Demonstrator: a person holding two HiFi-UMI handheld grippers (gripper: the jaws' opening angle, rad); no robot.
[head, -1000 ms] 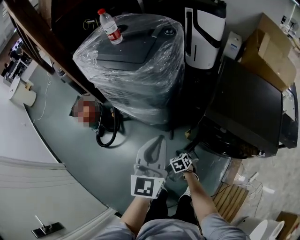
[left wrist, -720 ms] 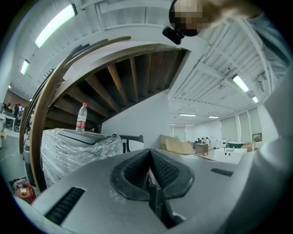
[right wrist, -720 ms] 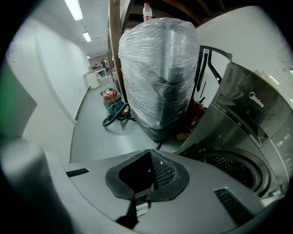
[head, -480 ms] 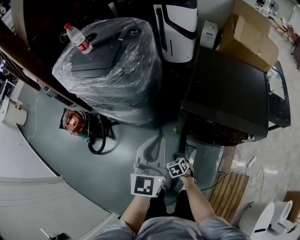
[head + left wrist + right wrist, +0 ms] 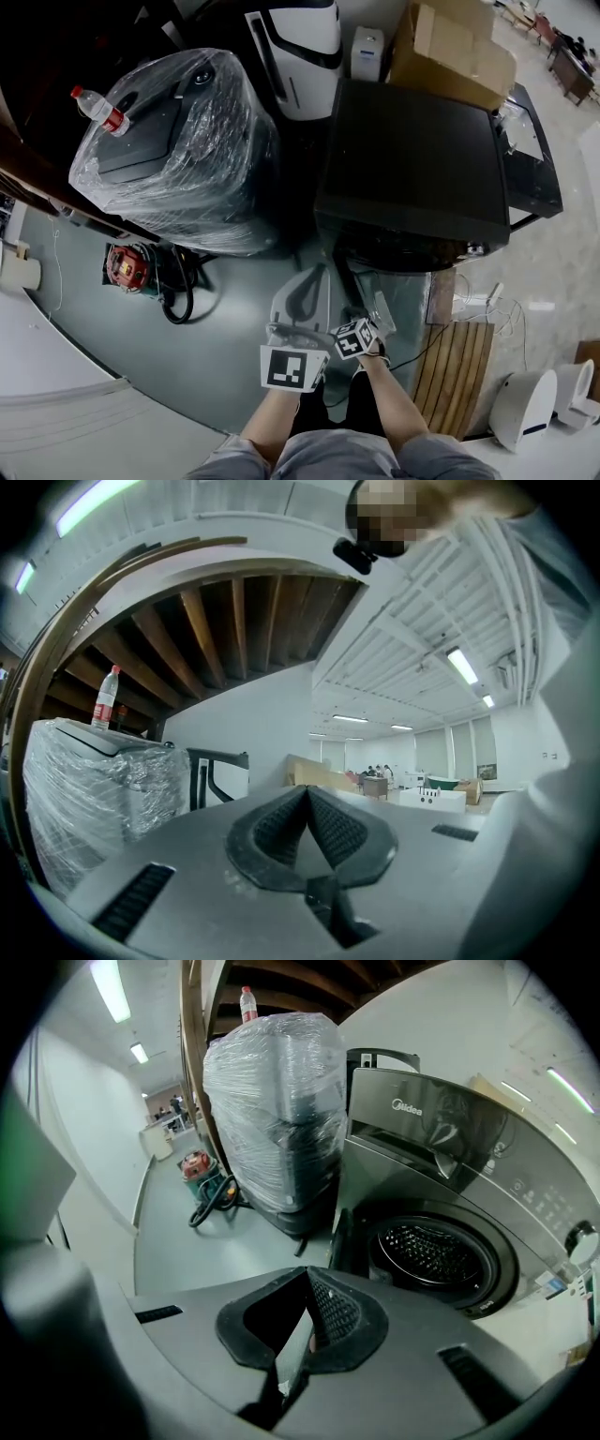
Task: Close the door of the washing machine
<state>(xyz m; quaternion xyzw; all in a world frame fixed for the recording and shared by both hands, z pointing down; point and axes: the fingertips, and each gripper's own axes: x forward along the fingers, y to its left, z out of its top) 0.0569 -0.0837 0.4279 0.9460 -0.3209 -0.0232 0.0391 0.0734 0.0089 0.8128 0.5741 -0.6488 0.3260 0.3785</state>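
The black Midea washing machine [image 5: 422, 159] stands just ahead of me, its front panel [image 5: 441, 1147] in the right gripper view. Its round drum opening [image 5: 436, 1255] is uncovered. The door [image 5: 338, 1234] stands swung out on the left of the opening, seen edge-on; in the head view the door [image 5: 344, 274] is a dark strip. My left gripper [image 5: 322, 274] is shut and empty, pointing up and away from the floor [image 5: 307, 791]. My right gripper [image 5: 382, 307] is shut and empty, a short way in front of the door [image 5: 307, 1277].
A plastic-wrapped machine [image 5: 178, 150] with a water bottle [image 5: 98, 109] on top stands left of the washer. A red tool with a black hose [image 5: 127, 267] lies on the floor at left. A white appliance [image 5: 300, 47], cardboard boxes [image 5: 459, 42] and a wooden pallet [image 5: 459, 361] surround it.
The head view has swung right, so the washing machine now sits nearer the middle. Both grippers keep their place low in the view, still shut.
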